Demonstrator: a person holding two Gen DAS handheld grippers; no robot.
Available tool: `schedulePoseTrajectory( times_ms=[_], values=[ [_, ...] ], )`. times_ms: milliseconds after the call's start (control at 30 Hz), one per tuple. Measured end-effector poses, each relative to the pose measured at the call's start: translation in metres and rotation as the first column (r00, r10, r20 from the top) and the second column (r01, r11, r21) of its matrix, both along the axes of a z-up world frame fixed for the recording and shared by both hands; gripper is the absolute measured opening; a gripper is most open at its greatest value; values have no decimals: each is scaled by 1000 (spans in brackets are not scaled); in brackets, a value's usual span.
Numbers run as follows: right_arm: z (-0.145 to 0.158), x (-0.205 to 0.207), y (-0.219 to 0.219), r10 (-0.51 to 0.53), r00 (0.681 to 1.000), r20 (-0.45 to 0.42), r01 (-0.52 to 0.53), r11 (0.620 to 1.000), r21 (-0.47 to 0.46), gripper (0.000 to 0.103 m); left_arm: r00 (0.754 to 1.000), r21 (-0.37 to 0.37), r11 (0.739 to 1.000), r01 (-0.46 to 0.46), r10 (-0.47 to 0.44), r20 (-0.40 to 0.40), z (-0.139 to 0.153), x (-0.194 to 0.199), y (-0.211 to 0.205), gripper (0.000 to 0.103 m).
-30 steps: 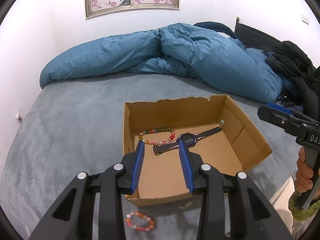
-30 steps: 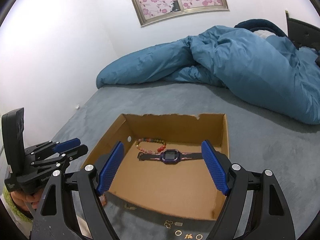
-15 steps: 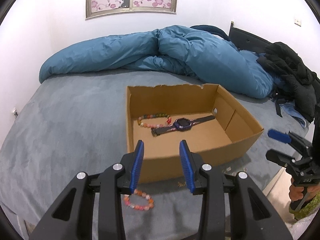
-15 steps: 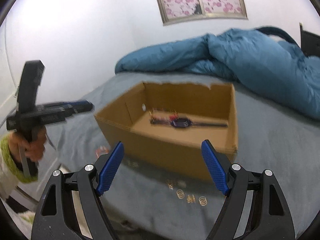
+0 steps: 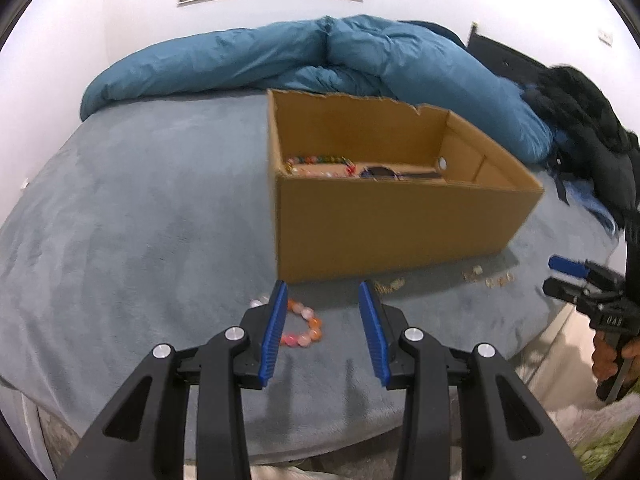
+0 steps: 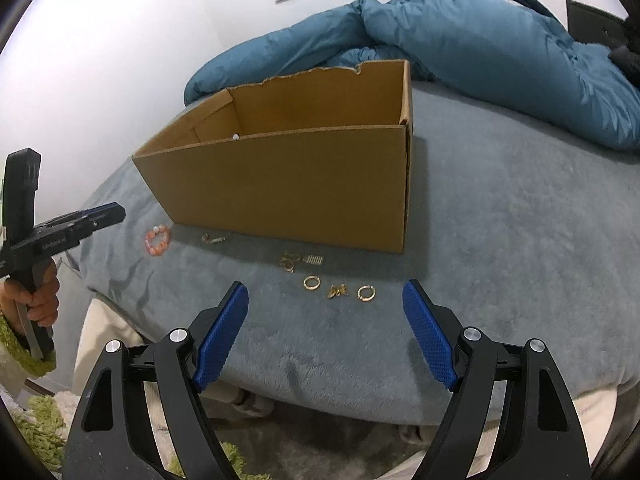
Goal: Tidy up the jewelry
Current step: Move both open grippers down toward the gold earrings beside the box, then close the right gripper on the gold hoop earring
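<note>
Before the cardboard box [image 5: 384, 220] we hold both claws apart and empty: left gripper [image 5: 323, 334] over the orange bracelet [image 5: 305, 325], right gripper [image 6: 325, 330] near gold rings [image 6: 311, 282].

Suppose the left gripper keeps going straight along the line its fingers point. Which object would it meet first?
Probably the orange bead bracelet on the grey blanket, just ahead of the open left gripper near its left finger; the cardboard box lies beyond. Depth is uncertain.

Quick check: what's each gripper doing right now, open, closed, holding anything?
Left gripper: open, empty, above the orange bead bracelet.
Right gripper: open wide, empty.
</note>
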State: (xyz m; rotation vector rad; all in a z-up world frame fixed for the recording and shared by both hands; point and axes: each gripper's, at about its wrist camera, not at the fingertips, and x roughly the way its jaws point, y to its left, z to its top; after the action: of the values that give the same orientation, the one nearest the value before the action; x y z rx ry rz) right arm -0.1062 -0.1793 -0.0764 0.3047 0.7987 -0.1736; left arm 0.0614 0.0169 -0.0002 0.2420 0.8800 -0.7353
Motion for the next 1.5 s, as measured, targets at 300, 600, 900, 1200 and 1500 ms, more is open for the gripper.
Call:
schedulePoseTrajectory(
  times_ms=[300,600,900,1200,1500],
  values=[
    [-9,0,3,19,999,-33,-21,997,-68,76,991,34,990,134,-135,25,-25,-29,-33,36],
    [-20,10,-11,47,997,-56,-53,993,-107,57,973,32,974,226,-227,41,-34,-44,-60,36],
    [-27,13,-18,164,982,-94,-176,974,-145,39,881,19,885,465,-464,93,-40,-75,-119,36],
    [-36,16,-23,319,937,-146,-342,923,-178,27,761,107,771,628,-637,123,-58,-85,-163,29],
    [-40,22,-31,426,890,-164,-451,877,-164,25,696,175,697,695,-714,79,-75,-79,-179,20]
  ],
)
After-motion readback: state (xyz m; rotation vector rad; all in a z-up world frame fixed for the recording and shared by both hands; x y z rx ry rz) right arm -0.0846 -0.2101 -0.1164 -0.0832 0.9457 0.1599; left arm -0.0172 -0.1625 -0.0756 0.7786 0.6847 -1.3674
